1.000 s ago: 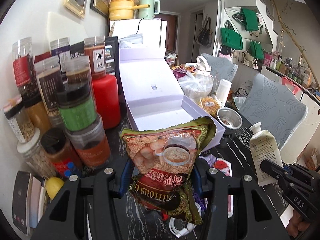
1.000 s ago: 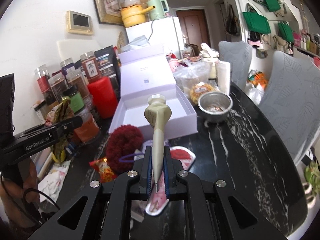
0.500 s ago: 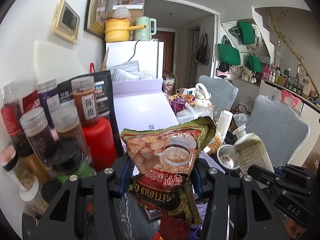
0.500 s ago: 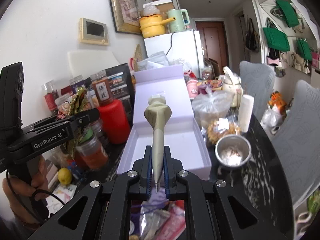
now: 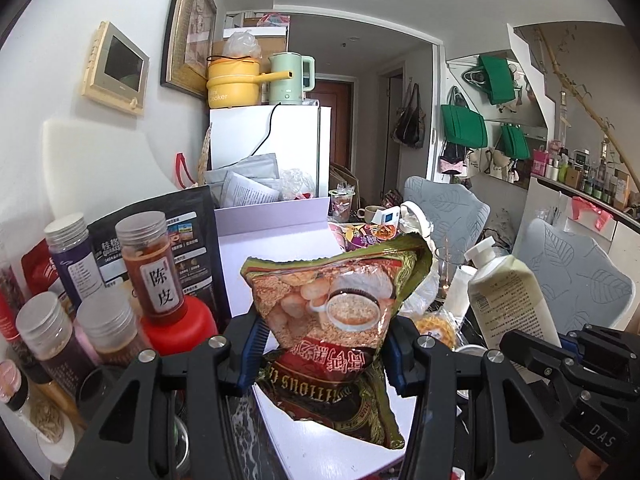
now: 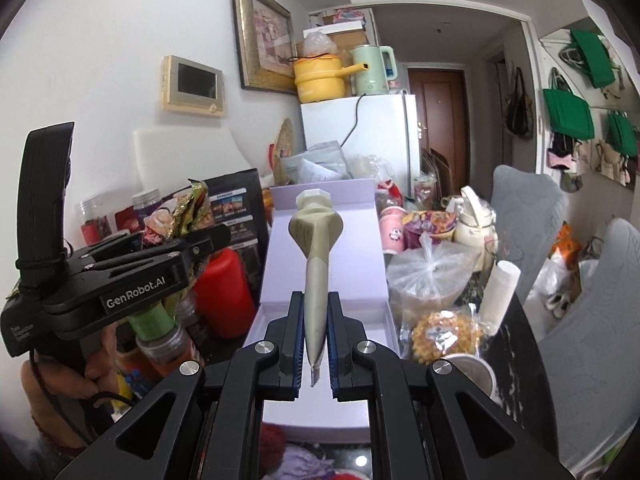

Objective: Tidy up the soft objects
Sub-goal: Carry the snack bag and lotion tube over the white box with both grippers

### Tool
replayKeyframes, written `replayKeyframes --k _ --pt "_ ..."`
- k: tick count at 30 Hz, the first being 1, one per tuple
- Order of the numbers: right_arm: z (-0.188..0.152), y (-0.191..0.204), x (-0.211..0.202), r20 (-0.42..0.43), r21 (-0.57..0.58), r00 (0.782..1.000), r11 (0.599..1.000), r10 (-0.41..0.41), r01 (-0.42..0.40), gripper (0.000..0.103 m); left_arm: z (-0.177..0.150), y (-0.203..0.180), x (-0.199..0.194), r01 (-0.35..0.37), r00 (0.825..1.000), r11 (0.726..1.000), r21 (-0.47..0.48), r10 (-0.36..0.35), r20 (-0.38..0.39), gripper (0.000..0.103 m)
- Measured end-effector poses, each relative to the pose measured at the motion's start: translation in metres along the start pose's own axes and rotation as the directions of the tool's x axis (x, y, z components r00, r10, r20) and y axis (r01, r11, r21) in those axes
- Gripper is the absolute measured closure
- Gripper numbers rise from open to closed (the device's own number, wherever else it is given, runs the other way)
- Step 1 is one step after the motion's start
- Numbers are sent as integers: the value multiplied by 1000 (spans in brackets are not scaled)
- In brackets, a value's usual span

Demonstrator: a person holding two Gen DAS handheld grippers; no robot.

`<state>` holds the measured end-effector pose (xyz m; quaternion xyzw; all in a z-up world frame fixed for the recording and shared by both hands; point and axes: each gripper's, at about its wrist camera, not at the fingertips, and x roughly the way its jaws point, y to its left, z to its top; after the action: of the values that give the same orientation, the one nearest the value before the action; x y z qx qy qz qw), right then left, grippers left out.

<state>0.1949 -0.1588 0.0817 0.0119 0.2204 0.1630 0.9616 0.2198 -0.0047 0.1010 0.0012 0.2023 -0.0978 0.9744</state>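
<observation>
Tools are both loaded and raised above an open lavender box (image 6: 320,320), which fills the lower middle of each frame. The box is the largest thing in play: its lid stands up behind it, and its pale floor looks bare where it shows, though each load hides part of it.

Next in size, the left tool (image 5: 324,350) holds a crinkled snack bag (image 5: 332,320) upside down, at the centre of the left view. Its blue pads (image 5: 254,344) press the bag's sides at mid-height, with the jaws set about a bag's width apart; the bag's lower part hangs loose below them, over the box's near edge.

Smaller, the right tool (image 6: 314,344) is nearly closed on the flat crimped end of a cream tube (image 6: 316,264), held upright with its cap at the top, in the centre of the right view. In the left view the same tube appears at right, close beside the bag.

Both items are in the air, neither yet in the box. The step in hand is probably lowering them in. To do it well, I would put one item in at a time, since the two tools are close together. Lower the bag until its loose part rests on the box floor before opening, so it lies flat. Tip the tube down beside it, not on top.

Jars (image 5: 148,264) crowd the left of the frame; keep clear.
</observation>
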Motion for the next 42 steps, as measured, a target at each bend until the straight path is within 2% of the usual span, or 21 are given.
replayKeyframes --k 13,23,28,35,42 --pt "22 -21 52 3 2 1000 1000 14 -14 93 8 -4 59 -3 999 1000 15 4 -43 54" --pt "10 -31 95 -86 14 996 1000 25 -24 93 -3 0 95 -23 992 999 33 27 -123 54" --pt "6 -34 106 -128 29 991 999 33 -30 93 -9 2 110 -29 984 999 39 35 -175 54" --pt "-2 -38 121 -174 20 985 1000 -12 16 93 -17 2 129 -48 972 998 39 55 -230 54" --pt "-11 -44 140 -230 20 973 999 -32 38 93 -33 2 157 -63 946 997 41 73 -316 54"
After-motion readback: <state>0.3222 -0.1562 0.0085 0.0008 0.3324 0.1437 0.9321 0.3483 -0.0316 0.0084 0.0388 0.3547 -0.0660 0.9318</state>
